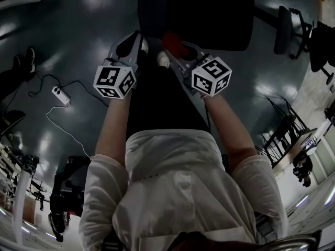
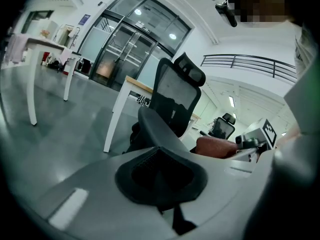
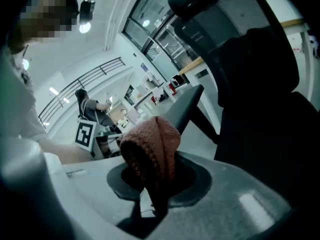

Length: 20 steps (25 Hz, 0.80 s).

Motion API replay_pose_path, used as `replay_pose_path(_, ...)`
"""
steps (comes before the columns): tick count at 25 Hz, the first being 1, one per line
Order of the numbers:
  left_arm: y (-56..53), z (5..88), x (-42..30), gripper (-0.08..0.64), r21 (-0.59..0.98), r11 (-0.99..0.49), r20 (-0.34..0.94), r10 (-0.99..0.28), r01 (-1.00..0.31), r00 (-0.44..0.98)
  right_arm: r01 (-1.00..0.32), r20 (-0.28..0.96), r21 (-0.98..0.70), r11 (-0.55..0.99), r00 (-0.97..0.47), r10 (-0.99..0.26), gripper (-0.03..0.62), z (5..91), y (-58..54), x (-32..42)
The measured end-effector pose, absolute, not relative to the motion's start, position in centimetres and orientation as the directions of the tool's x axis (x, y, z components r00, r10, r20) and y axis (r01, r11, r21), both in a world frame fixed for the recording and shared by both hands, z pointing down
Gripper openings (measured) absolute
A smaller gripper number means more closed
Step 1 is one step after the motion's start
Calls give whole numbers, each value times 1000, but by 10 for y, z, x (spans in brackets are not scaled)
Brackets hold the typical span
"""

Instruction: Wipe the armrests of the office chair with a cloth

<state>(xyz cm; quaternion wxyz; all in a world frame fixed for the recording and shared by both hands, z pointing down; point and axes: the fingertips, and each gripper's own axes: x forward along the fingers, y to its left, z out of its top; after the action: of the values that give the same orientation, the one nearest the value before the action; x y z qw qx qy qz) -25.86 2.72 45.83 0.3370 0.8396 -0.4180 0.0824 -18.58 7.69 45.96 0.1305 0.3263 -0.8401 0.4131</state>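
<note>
Head view: the person stands at the office chair [image 1: 209,14] with both tools held forward and close together, probably lining up on an armrest. The red cloth [image 1: 171,41] pokes out of the right tongs [image 1: 180,48], with the left tongs [image 1: 131,40] beside them.

Left gripper view: the left tongs are pressed together with nothing between them. The armrest [image 2: 152,126] is ahead.

Right gripper view: the right tongs are clamped on the bunched cloth, the wad leading as the wiping face. Contact with the armrest is unclear.

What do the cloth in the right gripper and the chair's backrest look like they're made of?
The cloth looks like matte reddish-brown knit or terry fabric: ribbed, looped texture shows. The backrest seems to be dark mesh in a plastic frame: its panel looks half see-through.
</note>
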Motion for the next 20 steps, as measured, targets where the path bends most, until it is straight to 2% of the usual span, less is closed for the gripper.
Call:
replay_pose_path(2,25,456,-260,7,495,-413,419,-658,-765,626,-693,551,-549,467,-720,-422,69,465,81,-179)
replay_pose_path(6,26,451,-260,6,489,-411,417,-665,-770,619,-802,655,-383,458,-585,-478,69,468,49,-147)
replay_pose_path(10,22,458,-262,6,500,-391,430,-663,-773,613,-861,673,-262,436,-487,-557,69,456,-31,-123)
replay_pose_path(15,18,456,-253,6,507,-438,438,-611,-743,659,-885,673,-210,416,-440,-595,69,448,-136,-128)
replay_pose_path(20,22,454,-246,6,547,-488,430,-533,-680,729,-865,721,-192,464,-445,-531,69,456,-194,-159)
